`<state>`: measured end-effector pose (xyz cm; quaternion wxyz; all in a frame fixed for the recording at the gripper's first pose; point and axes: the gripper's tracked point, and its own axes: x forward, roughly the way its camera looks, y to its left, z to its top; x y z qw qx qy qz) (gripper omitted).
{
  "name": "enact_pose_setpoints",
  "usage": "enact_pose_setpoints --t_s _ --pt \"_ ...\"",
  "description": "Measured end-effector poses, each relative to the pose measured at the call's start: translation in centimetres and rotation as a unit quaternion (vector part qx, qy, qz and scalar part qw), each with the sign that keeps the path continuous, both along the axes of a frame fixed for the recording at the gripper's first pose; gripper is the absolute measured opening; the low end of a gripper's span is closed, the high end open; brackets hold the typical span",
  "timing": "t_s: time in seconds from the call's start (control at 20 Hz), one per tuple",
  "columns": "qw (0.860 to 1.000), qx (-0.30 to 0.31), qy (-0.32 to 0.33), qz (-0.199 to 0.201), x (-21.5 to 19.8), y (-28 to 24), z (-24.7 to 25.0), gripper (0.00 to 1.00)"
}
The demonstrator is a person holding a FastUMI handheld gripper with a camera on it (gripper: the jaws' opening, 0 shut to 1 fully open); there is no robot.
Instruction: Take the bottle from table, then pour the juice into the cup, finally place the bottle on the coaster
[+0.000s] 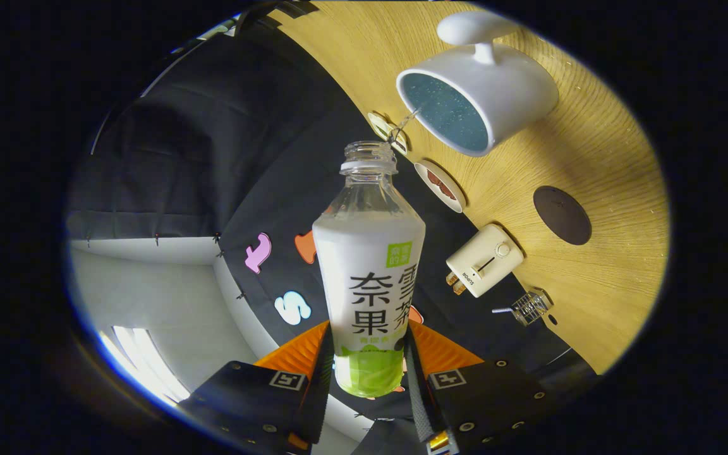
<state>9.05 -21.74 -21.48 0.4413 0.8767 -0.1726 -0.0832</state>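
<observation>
While tilted toward the cup (476, 101), the gripper (367, 373) clamps the bottle (369, 265).

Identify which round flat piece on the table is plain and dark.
The dark brown coaster, alone beyond the white cup; the two pale patterned discs sit at the table's edge. Gripper is shut on the bottle.

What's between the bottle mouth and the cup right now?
In the gripper view, a thin stream of liquid runs from the bottle mouth to the cup rim; nothing else is between them. The gripper is shut on the bottle.
</observation>
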Motion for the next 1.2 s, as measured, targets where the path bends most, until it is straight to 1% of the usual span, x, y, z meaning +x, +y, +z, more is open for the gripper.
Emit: enact_pose_setpoints --t_s 0.2,0.35,0.55,0.65,0.7,0.8,0.9,0.95,1.0,1.05,1.1,1.2 --pt "1.000 -0.004 0.002 0.000 0.0 0.1 -0.1 0.57" --pt "1.000 -0.023 0.015 0.010 -0.1 0.5 -0.8 0.56" --pt "0.994 -0.071 0.066 0.041 -0.1 1.3 -2.4 0.56" --pt "0.987 -0.108 0.098 0.066 0.1 2.1 -3.7 0.56" --pt "0.980 -0.133 0.120 0.082 0.2 2.6 -4.7 0.56" --pt "0.960 -0.192 0.170 0.116 0.6 3.7 -7.2 0.57" --pt "0.930 -0.261 0.216 0.143 -0.1 4.1 -9.6 0.56" --pt "0.912 -0.299 0.229 0.161 -0.5 4.8 -10.1 0.56" --pt "0.889 -0.347 0.239 0.179 -1.0 5.3 -10.5 0.57" --pt "0.866 -0.391 0.251 0.186 -1.0 5.4 -10.6 0.57" --pt "0.846 -0.427 0.255 0.190 -1.0 5.3 -10.5 0.57" --pt "0.815 -0.482 0.257 0.192 -1.1 4.9 -9.4 0.57"
